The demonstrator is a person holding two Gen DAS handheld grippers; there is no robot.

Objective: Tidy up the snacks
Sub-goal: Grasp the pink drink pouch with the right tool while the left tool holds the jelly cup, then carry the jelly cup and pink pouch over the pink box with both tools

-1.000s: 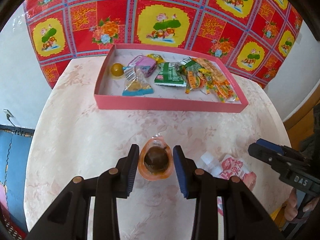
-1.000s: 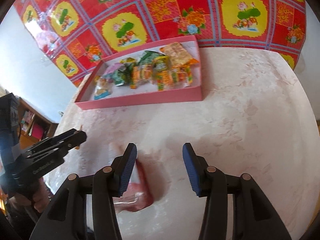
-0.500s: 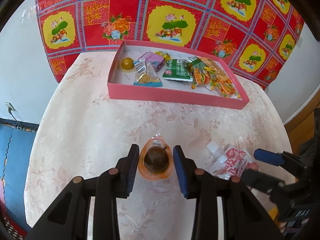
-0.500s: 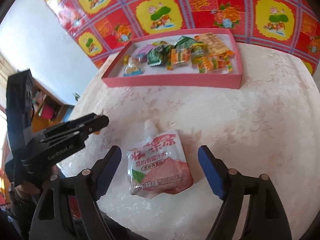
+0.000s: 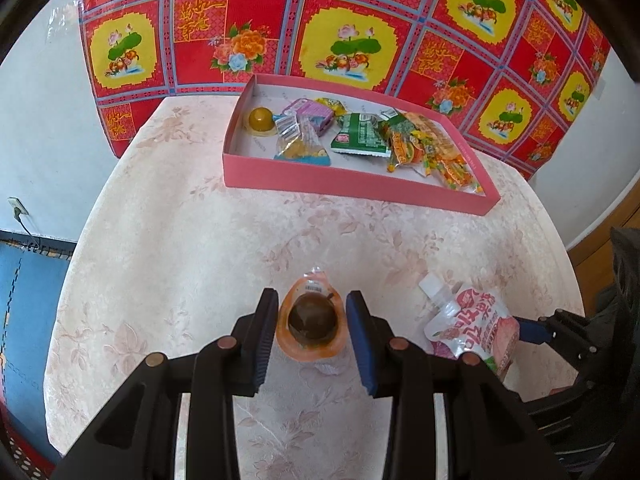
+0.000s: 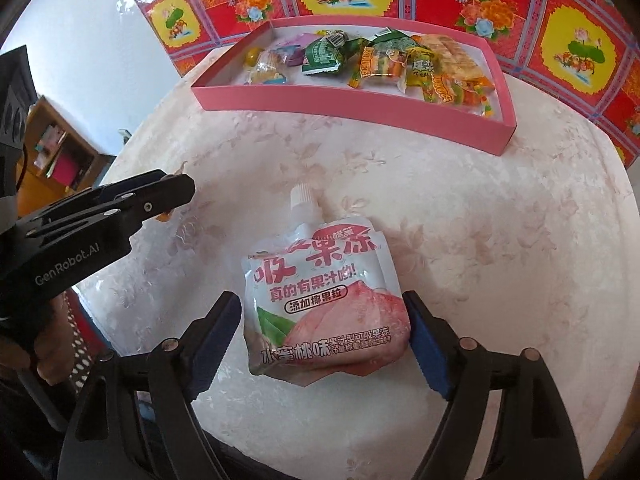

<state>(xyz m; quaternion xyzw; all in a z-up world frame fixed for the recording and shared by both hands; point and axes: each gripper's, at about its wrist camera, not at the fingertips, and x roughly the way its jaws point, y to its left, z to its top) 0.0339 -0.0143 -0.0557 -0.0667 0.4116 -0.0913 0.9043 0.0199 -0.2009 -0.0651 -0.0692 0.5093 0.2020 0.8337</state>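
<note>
- Jelly cup, orange-rimmed with a dark centre, sits on the tabletop between the blue pads of the left hand-held gripper; the pads lie just beside its rim, and I cannot tell whether they press it.
- Only the right wrist view shows the peach jelly pouch front-on, printed side up, white cap pointing toward the pink tray.
- The right hand-held gripper straddles the pouch's lower half, spread wide; its right pad meets the pouch edge, the left stands slightly apart.
- Both views show the tray at the far side holding assorted wrapped snacks.
- Patterned red cloth hangs behind.
</note>
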